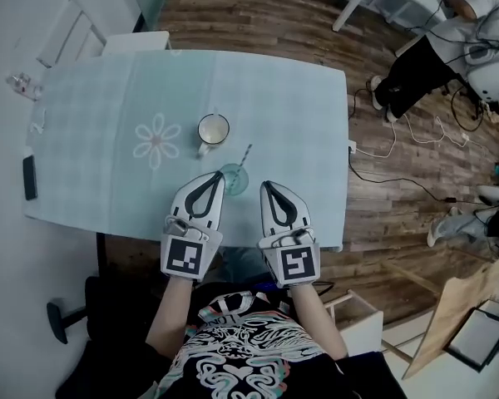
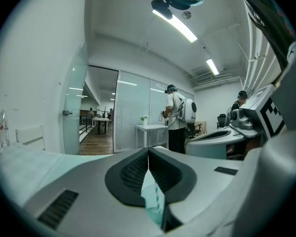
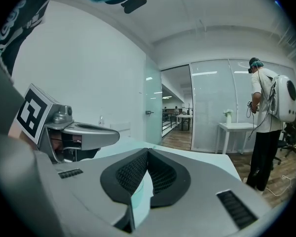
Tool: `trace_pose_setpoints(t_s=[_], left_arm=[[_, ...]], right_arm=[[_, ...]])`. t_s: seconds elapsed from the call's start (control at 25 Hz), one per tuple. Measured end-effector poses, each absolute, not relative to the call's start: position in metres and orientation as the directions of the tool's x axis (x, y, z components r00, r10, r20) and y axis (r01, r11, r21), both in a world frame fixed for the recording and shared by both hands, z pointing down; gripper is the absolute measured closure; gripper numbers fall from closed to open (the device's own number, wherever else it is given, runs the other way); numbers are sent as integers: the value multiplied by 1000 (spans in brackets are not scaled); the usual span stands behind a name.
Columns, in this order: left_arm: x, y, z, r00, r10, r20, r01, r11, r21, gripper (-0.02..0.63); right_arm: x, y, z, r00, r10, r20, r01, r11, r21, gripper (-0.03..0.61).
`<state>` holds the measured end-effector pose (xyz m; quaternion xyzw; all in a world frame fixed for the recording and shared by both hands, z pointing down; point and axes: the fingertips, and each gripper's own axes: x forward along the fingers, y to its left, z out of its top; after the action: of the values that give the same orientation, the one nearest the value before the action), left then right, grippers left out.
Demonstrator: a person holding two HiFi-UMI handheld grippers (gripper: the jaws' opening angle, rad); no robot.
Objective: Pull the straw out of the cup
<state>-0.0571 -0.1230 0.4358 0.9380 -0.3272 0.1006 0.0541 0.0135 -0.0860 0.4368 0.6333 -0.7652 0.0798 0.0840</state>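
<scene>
Lying near the far-left edge of the pale teal checked table top (image 1: 91, 98), a black slab-shaped phone (image 1: 30, 177), well apart from the work. Standing further in, a white ceramic mug (image 1: 214, 131), near enough to be crowding any sweep from that side. Hovering with jaws pressed together and nothing between them, the white-and-black left gripper (image 1: 219, 177), just beside the small translucent teal cup (image 1: 233, 179). Leaning out of that cup, away from the person and slightly right, a thin striped straw (image 1: 245, 155), not yet pulled. Hanging likewise closed and empty, the matching right gripper (image 1: 264, 186), just right of the cup.

Judging this as the approach: probably needing one gripper opening to steady the cup wall and the other pinching the straw near its top, then drawing along the lean rather than sideways, to avoid tipping a light cup. Sitting close to the near table edge, the cup, so avoiding any nudge toward the person. Offering freer room, the bare cloth to the right, ending above the brown wooden floor (image 1: 382, 181).
</scene>
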Motion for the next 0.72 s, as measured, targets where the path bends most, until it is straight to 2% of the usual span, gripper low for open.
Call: trace_pose_setpoints(t_s=[0.4, 0.72], left_arm=[[-35, -137, 471, 768, -563, 306, -605, -795, 55, 575], [-29, -145, 492, 762, -545, 350, -594, -803, 44, 526]], right_arm=[[21, -101, 461, -203, -940, 275, -979, 197, -50, 568], [32, -118, 479, -205, -932, 299, -979, 192, -73, 568]])
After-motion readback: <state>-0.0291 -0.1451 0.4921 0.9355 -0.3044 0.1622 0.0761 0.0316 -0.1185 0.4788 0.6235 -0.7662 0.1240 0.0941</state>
